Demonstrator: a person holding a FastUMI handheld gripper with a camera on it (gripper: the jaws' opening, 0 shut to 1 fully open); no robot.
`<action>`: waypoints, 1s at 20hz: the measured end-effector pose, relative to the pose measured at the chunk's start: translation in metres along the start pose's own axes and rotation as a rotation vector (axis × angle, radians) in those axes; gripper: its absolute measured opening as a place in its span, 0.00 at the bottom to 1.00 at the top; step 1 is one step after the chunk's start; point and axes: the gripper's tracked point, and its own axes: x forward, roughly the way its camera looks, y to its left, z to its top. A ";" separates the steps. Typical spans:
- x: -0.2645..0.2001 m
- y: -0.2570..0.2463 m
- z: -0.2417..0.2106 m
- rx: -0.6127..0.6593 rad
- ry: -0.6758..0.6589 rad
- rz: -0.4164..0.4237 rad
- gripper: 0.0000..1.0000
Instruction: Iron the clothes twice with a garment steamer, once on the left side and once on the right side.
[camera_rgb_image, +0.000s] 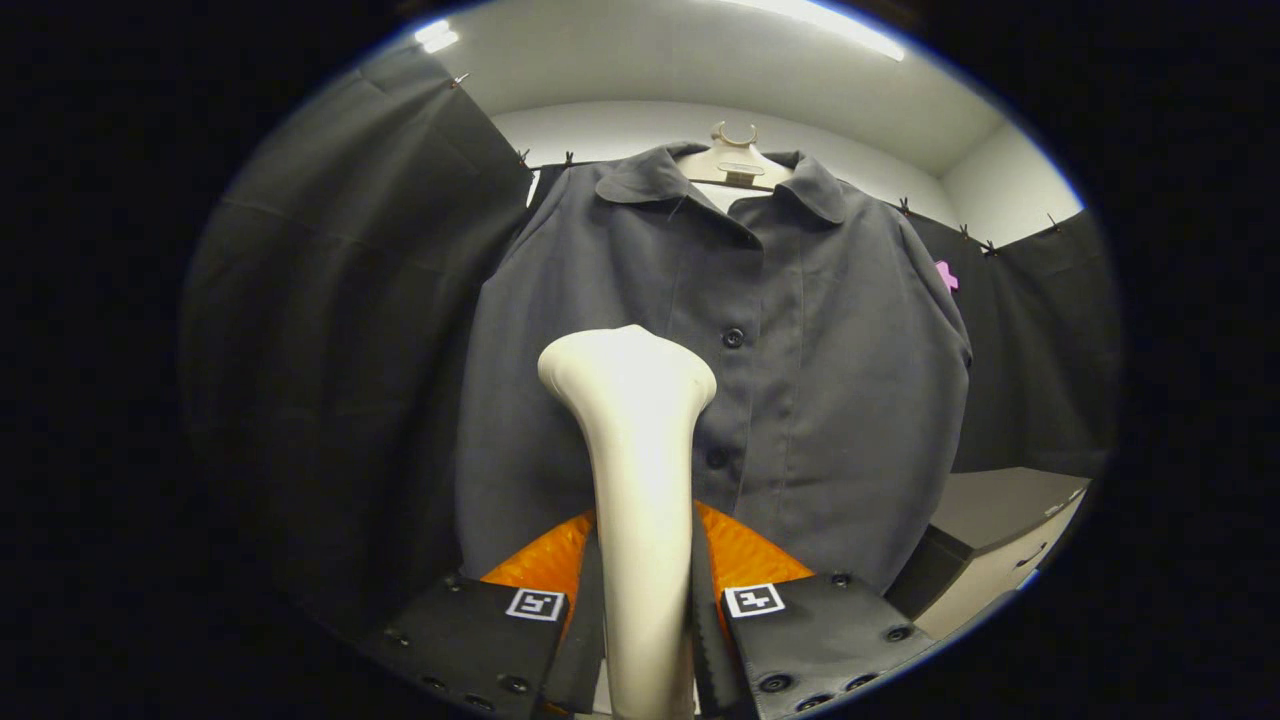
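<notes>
Currently the tongs (645, 600) clamp a white steamer (635, 450); keep its head flat against the hanging shirt (800, 380), stroking slowly.

The gripper (645, 610) clamps both fingers on the white garment steamer (636, 470) at centre frame — its flared head rises upright, just in front of the dark shirt's (800, 400) button placket. The shirt hangs on a beige hanger (735, 160) at upper centre; a pale cabinet (1000, 540) sits lower right.
</notes>
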 end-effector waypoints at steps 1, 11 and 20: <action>-0.002 0.001 -0.004 0.001 0.004 0.001 0.44; -0.013 0.005 -0.039 0.013 0.063 0.008 0.44; -0.027 0.001 -0.073 0.021 0.121 -0.005 0.45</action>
